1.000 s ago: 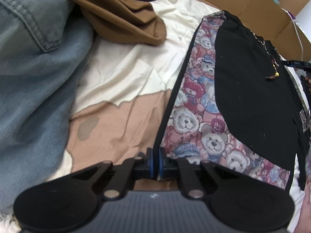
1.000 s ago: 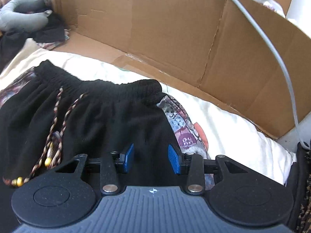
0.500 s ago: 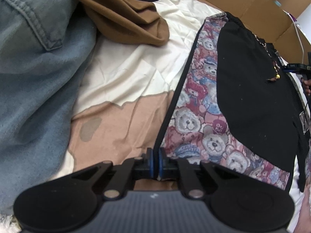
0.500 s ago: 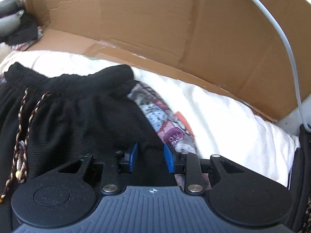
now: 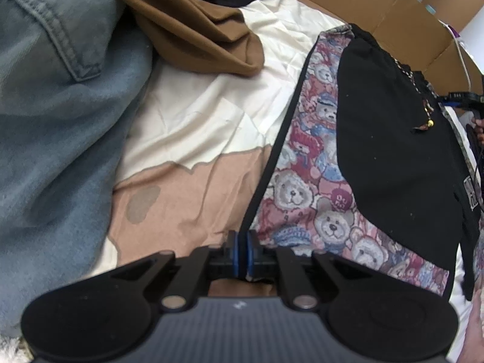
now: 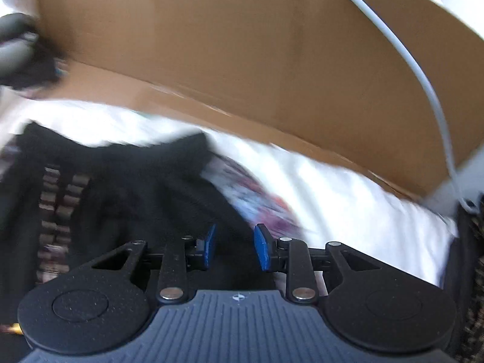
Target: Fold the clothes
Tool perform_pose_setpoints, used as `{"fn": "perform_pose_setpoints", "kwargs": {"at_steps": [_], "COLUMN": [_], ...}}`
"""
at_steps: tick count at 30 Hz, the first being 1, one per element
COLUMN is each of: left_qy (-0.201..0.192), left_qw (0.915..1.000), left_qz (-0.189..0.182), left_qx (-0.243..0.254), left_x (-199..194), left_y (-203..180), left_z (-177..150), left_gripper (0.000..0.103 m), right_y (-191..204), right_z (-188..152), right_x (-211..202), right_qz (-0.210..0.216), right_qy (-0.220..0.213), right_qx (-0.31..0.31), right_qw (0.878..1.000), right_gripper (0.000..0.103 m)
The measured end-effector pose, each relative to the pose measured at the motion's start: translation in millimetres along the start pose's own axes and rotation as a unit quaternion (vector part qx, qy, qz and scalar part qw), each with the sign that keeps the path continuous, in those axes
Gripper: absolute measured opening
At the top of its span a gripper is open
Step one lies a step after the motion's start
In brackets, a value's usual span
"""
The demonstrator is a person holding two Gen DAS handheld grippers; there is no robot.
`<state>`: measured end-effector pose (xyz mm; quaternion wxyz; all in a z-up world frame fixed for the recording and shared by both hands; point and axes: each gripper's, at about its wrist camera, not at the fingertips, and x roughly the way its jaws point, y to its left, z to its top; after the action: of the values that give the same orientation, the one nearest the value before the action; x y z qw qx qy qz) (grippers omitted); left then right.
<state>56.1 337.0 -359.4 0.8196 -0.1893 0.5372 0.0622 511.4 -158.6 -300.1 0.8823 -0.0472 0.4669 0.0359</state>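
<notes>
Black shorts with teddy-bear side panels lie flat on the bed sheet. In the left wrist view my left gripper is shut on the black trim at the shorts' left hem corner. The right wrist view is motion-blurred. It shows the waistband end of the shorts with the braided drawstring at the left. My right gripper has its blue pads a little apart, with bunched black cloth held between them next to the bear panel.
A blue denim garment fills the left side and a brown garment lies at the top. A cardboard wall stands close behind the waistband, with a white cable hanging across it. White sheet shows at the right.
The right pads narrowed onto the black cloth, then the right gripper moved, blurring its view; the waistband now sits lower in frame. The left gripper stays shut on the hem.
</notes>
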Motion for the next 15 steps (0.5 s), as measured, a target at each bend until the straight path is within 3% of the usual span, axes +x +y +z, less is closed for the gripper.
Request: {"fn": "perform_pose_setpoints", "kwargs": {"at_steps": [6, 15], "left_qy": [-0.002, -0.022], "left_qw": [1.0, 0.9995], "left_qz": [0.001, -0.014], "left_qx": [0.001, -0.016], "left_x": [-1.1, -7.4], "left_y": [-0.7, 4.0], "left_z": [-1.0, -4.2], "left_gripper": [0.007, 0.007], "right_y": [46.6, 102.7], "right_z": [-4.3, -4.6], "right_x": [2.0, 29.4], "right_qz": [0.046, 0.064], "right_qy": [-0.01, 0.023], "right_qx": [-0.023, -0.05], "right_qw": [0.999, 0.996], "right_gripper": [0.034, 0.036]}}
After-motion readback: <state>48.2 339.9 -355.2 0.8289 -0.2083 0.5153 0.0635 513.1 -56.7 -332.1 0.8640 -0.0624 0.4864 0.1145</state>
